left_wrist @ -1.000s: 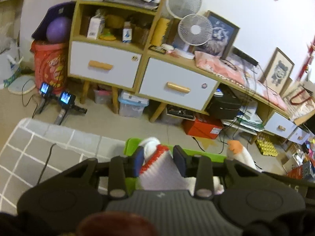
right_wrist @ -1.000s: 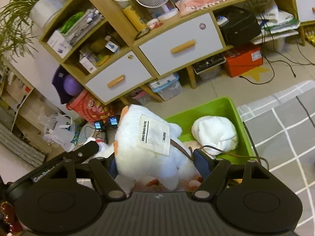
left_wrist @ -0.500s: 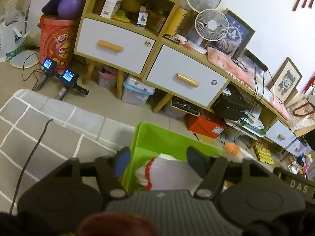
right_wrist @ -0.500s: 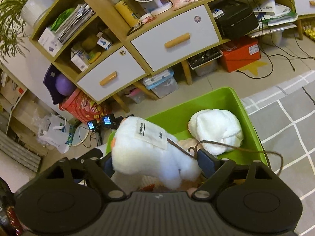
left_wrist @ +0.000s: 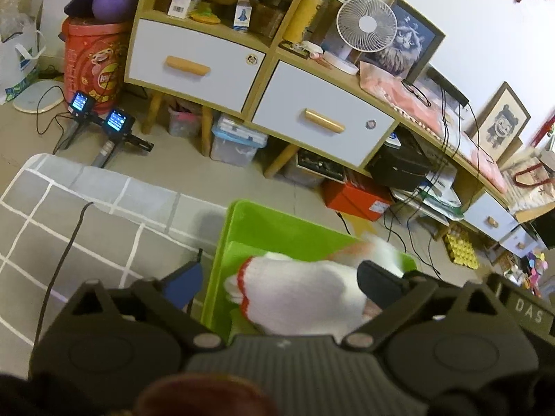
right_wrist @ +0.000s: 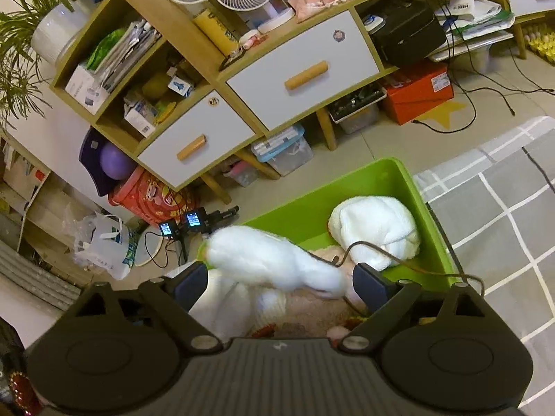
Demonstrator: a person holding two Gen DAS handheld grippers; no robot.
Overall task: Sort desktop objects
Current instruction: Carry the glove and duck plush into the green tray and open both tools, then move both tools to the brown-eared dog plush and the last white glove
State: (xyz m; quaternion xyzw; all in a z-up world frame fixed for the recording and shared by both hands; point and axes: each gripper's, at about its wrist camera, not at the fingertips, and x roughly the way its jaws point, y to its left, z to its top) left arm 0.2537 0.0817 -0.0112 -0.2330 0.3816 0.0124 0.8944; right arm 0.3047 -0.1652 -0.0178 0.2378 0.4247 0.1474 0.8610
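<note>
A green plastic bin point(left_wrist: 274, 228) stands on the grey checked mat; it also shows in the right wrist view point(right_wrist: 378, 180). My left gripper point(left_wrist: 277, 282) is open above the bin's near-left corner, with a white knit item with a red-trimmed cuff point(left_wrist: 298, 294) loose between the wide-apart fingers. My right gripper point(right_wrist: 279, 282) is open over the bin, and a white plush toy point(right_wrist: 270, 260) is blurred and dropping between its fingers. A white fluffy hat-like plush point(right_wrist: 376, 230) lies in the bin, with a brown cord point(right_wrist: 399, 260) trailing over it.
A wooden cabinet with white drawers point(left_wrist: 256, 79) stands behind the bin, with fans point(left_wrist: 367, 24) and frames on top. An orange box point(left_wrist: 357, 197), storage tubs point(left_wrist: 236, 142), cables and two small devices on stands point(left_wrist: 114, 121) lie on the floor. The grey mat point(left_wrist: 69, 208) extends left.
Both grippers opened over the bin. The left let go of the red-trimmed white item; the right let go of the white plush, which is falling into the bin.
</note>
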